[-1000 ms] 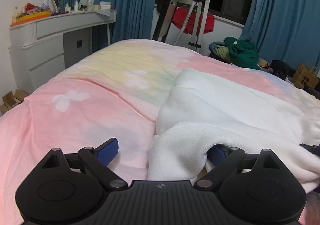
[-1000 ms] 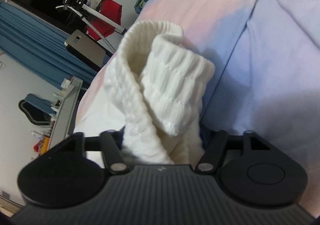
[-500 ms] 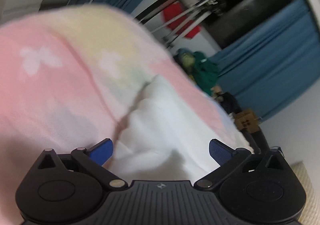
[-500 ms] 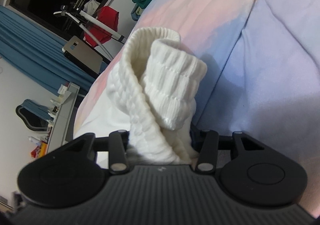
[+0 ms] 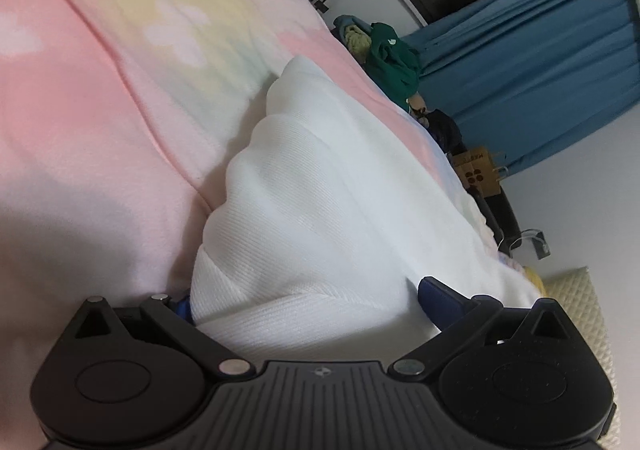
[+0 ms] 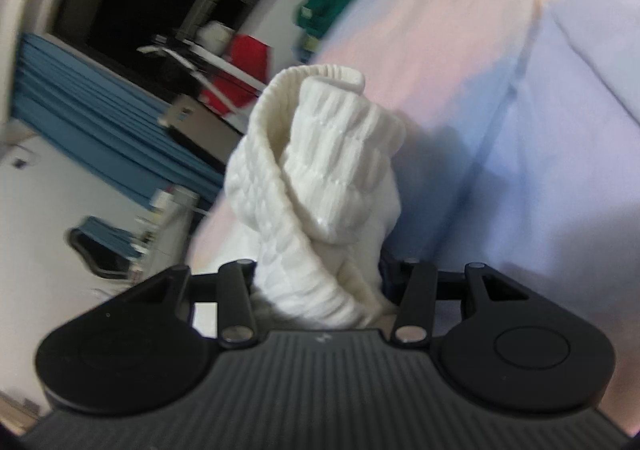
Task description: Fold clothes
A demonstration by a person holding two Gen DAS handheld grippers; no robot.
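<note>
White sweater between hand-held gripper fingers

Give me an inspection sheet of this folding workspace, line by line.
Surface: bed under a pastel blanket, pink, yellow and lilac, rumpled.
Job's things: white knit garment lying on the blanket; its ribbed cuff bunched upright.
Clutter: green clothes piled beyond the bed; brown cardboard box.
Grippers: left claw wide open, garment edge between its fingers; right claw clamped on the cuff.
Cables: nothing seen for sure.
Surroundings: blue curtains, dark window, red cloth on a rack.
</note>
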